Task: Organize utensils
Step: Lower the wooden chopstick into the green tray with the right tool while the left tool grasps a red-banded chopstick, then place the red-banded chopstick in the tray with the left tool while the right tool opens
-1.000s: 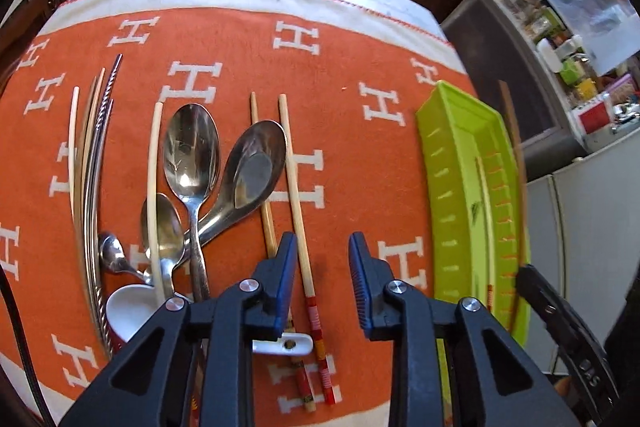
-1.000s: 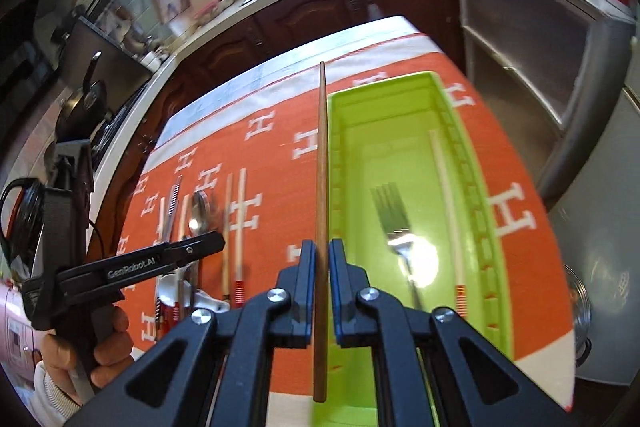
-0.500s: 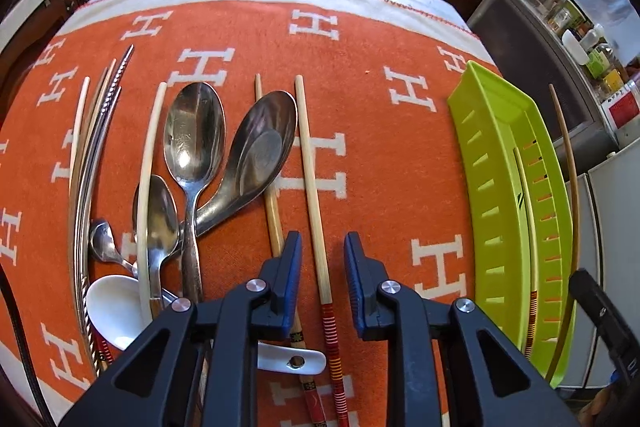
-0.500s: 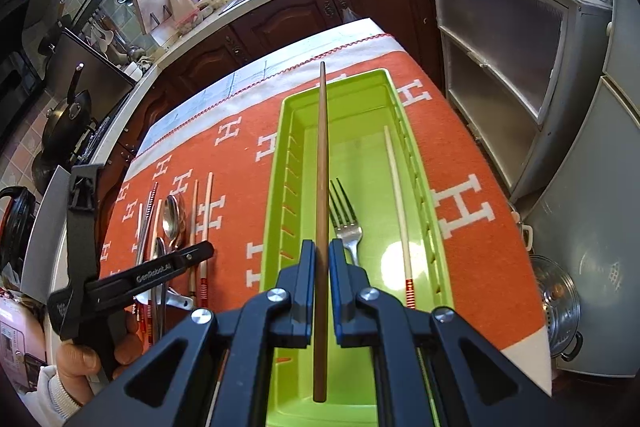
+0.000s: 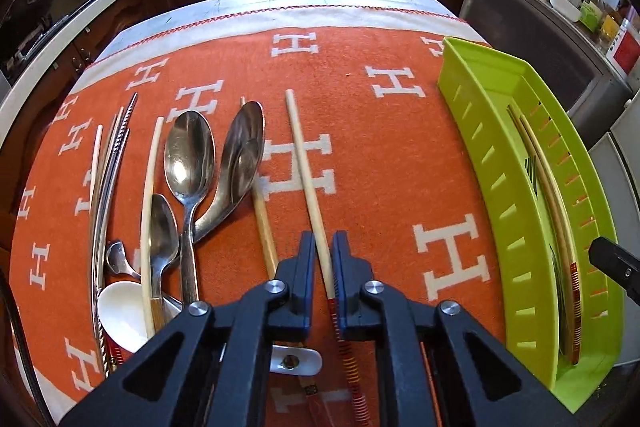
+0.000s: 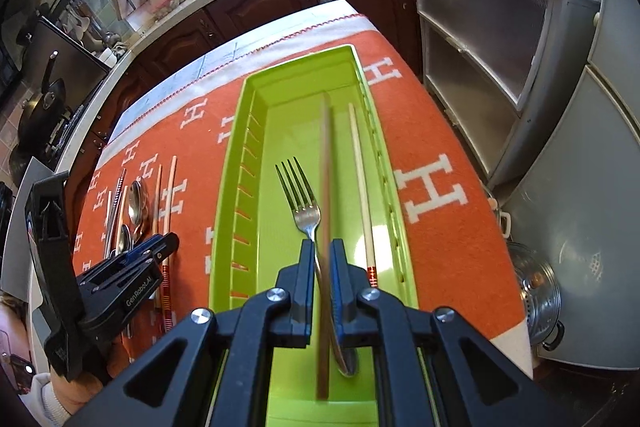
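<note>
Left tool [image 5: 320, 259] straddling a pale wooden chopstick [image 5: 307, 183]; right tool [image 6: 320, 261] over the lime-green plastic tray [image 6: 232, 183].
Left jaws narrowly parted, flanking the chopstick on the orange cloth; right jaws parted around a blurred brown chopstick [image 6: 325, 187] beside a steel fork [image 6: 302, 195].

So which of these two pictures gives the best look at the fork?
The right wrist view. There the fork lies in the green tray, tines and neck in plain sight, its handle running under the right gripper. In the left wrist view the tray is seen edge-on, and only a dark sliver of the fork shows.
</note>
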`<state>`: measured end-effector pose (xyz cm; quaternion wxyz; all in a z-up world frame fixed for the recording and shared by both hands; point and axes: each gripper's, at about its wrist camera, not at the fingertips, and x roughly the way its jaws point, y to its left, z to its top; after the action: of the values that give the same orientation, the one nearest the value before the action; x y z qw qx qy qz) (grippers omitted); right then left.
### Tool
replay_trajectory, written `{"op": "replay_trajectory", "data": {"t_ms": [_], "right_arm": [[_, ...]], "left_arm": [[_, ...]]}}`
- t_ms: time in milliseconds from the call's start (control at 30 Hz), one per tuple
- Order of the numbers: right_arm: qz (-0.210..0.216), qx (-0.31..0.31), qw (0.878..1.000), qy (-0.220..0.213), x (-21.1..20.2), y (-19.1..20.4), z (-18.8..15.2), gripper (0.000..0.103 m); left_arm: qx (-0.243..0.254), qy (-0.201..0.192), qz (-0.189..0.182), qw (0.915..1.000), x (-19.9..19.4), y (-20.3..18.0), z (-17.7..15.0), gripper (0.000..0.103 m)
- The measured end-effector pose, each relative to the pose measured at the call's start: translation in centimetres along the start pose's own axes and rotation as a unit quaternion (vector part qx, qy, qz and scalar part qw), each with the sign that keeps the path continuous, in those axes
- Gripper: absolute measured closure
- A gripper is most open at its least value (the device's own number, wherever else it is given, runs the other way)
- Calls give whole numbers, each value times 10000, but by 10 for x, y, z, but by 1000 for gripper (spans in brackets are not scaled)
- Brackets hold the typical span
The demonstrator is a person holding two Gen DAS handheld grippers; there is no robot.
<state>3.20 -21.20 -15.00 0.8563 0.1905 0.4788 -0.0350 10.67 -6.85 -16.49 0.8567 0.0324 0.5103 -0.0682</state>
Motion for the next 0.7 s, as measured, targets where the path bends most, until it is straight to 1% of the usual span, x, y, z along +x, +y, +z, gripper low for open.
{"op": "replay_trajectory", "data": {"t_ms": [67, 167, 233, 300, 467, 533, 633, 700], "right_arm": [[6, 49, 10000, 11, 0, -2, -1, 95], [35, 107, 9999, 2, -3, -4, -1, 95], [42, 123, 9999, -49, -8, -6, -1, 95], [63, 153, 9998, -98, -13, -7, 0, 95], [122, 255, 9994, -192, -23, -12, 1, 95], [169, 294, 9991, -240, -28, -13, 1, 95], [200, 304, 9987, -364, -37, -13, 3, 95], [180, 290, 9984, -450, -44, -13, 4, 95]], "left_arm": [[-9, 7, 11, 10000, -2, -1, 0, 99], [-202, 113, -169, 9996, -7, 4, 4, 100], [-260, 66, -253, 9993, -17, 7, 5, 100], [-323, 32, -437, 9985, -33, 8, 12, 100], [-442, -57, -1141, 9925, -80, 1, 33, 100], [-411, -89, -1339, 9901, -93, -8, 41, 100], [-407, 2, -1623, 9859, -104, -28, 49, 100], [-345, 34, -1711, 9847, -106, -45, 54, 100]]}}
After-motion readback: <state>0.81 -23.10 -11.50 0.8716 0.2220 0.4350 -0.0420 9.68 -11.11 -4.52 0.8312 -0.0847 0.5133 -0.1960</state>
